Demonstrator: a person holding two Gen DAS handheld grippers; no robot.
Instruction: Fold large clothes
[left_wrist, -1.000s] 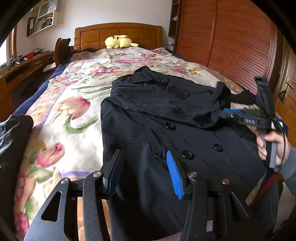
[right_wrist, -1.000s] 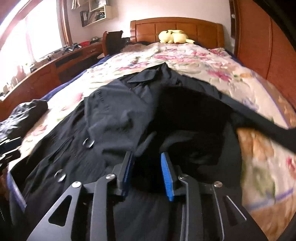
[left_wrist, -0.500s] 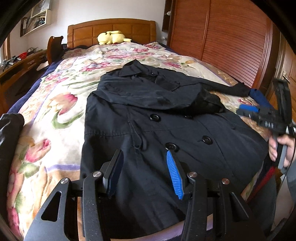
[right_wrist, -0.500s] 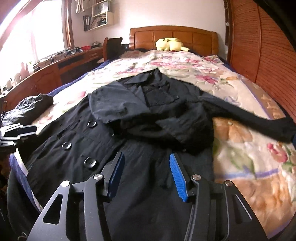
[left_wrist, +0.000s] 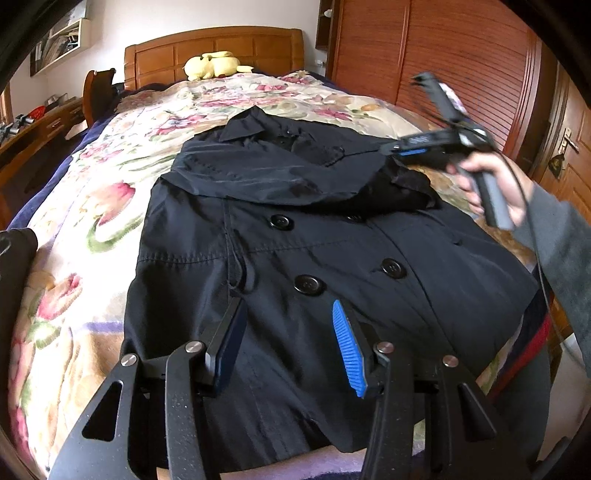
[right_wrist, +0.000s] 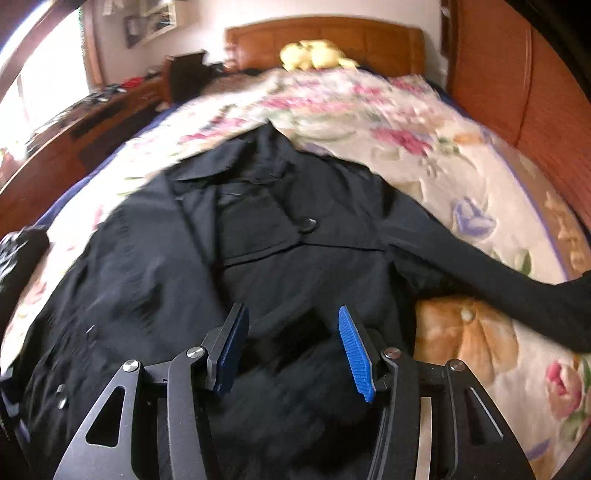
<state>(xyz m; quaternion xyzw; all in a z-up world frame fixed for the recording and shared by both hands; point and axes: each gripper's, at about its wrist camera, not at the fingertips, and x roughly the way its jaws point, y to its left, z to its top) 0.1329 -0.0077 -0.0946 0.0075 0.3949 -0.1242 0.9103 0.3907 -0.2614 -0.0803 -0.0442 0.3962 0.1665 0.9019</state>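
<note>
A large black buttoned coat (left_wrist: 295, 229) lies face up on the bed, collar towards the headboard. One sleeve (left_wrist: 295, 181) is folded across its chest. The other sleeve (right_wrist: 498, 280) stretches out sideways over the blanket. My left gripper (left_wrist: 286, 306) is open just above the coat's lower front, with nothing between its pads. A hand (left_wrist: 491, 181) holds my right gripper (left_wrist: 397, 149) over the coat's far shoulder. In the blurred right wrist view the right gripper (right_wrist: 291, 310) is open above dark cloth and grips nothing.
A floral blanket (left_wrist: 92, 206) covers the bed, with a yellow plush toy (left_wrist: 212, 64) at the wooden headboard. A wooden wardrobe (left_wrist: 461, 55) runs along the right side. A desk (left_wrist: 33, 136) stands on the left. Another dark garment (left_wrist: 14, 266) lies at the bed's left edge.
The right gripper's jaws widened and let go of the dark cloth. It drew back, then swung up over the coat's shoulder. The left gripper drifted a little along the coat, still open.
</note>
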